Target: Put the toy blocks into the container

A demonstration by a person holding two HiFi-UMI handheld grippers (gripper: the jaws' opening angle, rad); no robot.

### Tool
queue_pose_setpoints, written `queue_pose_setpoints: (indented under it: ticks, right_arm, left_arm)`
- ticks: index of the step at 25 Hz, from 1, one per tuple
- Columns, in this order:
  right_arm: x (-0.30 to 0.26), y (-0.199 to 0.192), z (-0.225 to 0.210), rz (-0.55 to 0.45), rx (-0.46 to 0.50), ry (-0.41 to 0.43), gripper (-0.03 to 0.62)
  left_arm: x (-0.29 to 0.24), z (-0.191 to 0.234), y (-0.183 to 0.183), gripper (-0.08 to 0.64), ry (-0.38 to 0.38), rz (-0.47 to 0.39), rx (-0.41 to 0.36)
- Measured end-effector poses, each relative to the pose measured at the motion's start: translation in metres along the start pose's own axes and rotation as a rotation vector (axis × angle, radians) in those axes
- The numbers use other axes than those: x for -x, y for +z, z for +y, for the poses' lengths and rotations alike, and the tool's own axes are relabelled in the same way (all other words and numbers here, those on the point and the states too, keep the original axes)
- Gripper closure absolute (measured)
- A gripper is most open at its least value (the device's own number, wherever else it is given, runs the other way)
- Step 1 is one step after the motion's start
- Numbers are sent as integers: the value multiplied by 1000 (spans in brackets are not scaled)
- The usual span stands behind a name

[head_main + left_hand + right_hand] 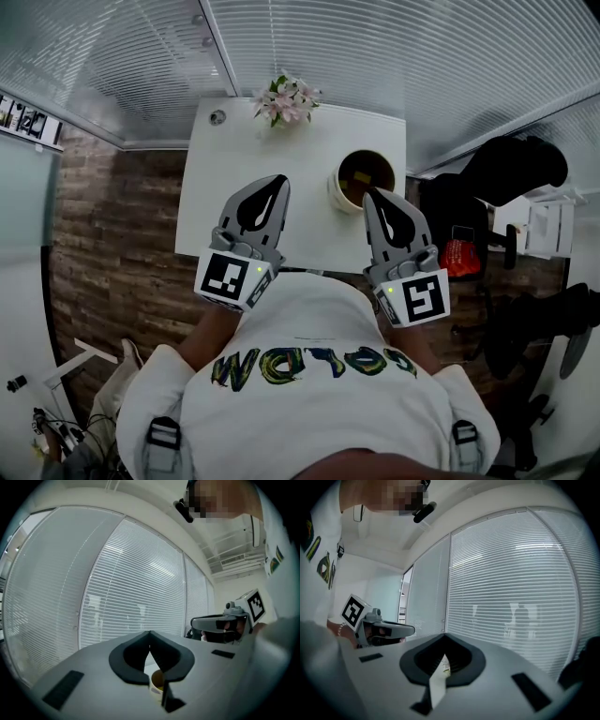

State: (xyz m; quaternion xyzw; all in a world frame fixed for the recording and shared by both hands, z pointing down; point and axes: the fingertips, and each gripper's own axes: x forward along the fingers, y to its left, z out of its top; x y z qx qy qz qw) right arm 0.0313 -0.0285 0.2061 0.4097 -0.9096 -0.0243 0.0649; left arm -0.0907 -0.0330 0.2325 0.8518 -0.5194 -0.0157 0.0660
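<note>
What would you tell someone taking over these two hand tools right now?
Left gripper: shut, empty, held over the table.
Right gripper: shut, empty, near the container.
Container: at the table's right side, something yellowish inside; too dim to tell blocks.
Done: no loose blocks show on the table.
Left: probably nothing; check the container.

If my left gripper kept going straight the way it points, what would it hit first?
Most likely the window blinds. The left gripper points level, and the container shows below its closed tips, so it probably passes over it; depth is unclear.
</note>
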Motion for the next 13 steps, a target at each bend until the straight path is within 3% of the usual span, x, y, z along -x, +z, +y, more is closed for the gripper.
queue_pose_setpoints:
  ticks: [13]
  right_arm:
    - [2, -3, -1, 4, -1, -7, 584]
  left_arm:
    - [-3, -1, -3, 548, -4, 11, 6]
